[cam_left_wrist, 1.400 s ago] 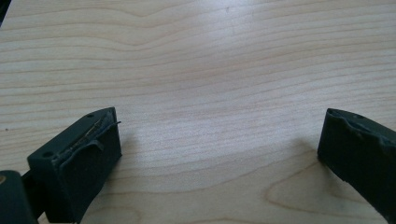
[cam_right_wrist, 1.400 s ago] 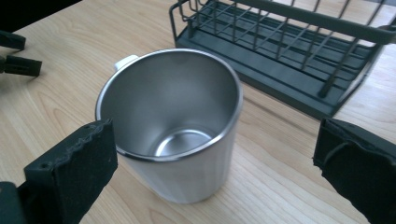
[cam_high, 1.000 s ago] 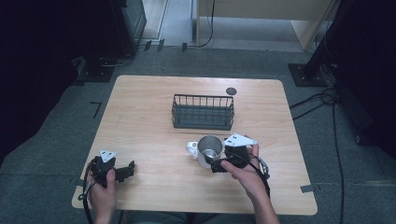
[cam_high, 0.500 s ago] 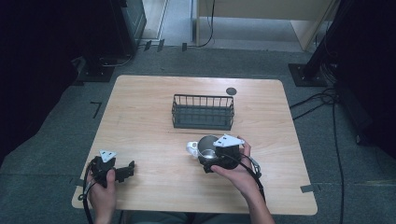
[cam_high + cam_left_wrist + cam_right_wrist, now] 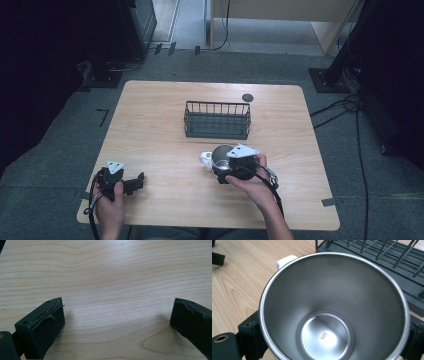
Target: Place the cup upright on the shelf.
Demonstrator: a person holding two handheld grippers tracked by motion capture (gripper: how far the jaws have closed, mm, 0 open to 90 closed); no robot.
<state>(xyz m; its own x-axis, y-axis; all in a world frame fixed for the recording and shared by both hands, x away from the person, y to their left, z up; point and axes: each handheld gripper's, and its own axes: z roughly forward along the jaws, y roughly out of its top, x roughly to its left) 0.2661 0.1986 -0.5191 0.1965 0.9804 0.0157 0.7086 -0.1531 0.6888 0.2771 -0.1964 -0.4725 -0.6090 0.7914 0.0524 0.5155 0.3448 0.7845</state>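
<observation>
A steel cup (image 5: pixel 220 155) with a white handle (image 5: pixel 205 158) stands on the wooden table (image 5: pixel 165 130), just in front of a dark wire basket (image 5: pixel 217 120). My right gripper (image 5: pixel 225 167) reaches it from the near side. In the right gripper view the cup (image 5: pixel 332 302) sits between the two black jaws, which press its wall on both sides. Its inside is bare, with "304" stamped in the bottom. My left gripper (image 5: pixel 136 183) rests near the table's front left corner. It is open (image 5: pixel 117 320) over bare wood.
The wire basket (image 5: pixel 387 262) is right behind the cup and holds nothing I can see. A small dark disc (image 5: pixel 247 97) lies near the table's far edge. Cables trail from both grippers toward the front edge.
My right gripper has moved left from beside the cup and now has its jaws around it. The cup has barely shifted. The left gripper has stayed put.
</observation>
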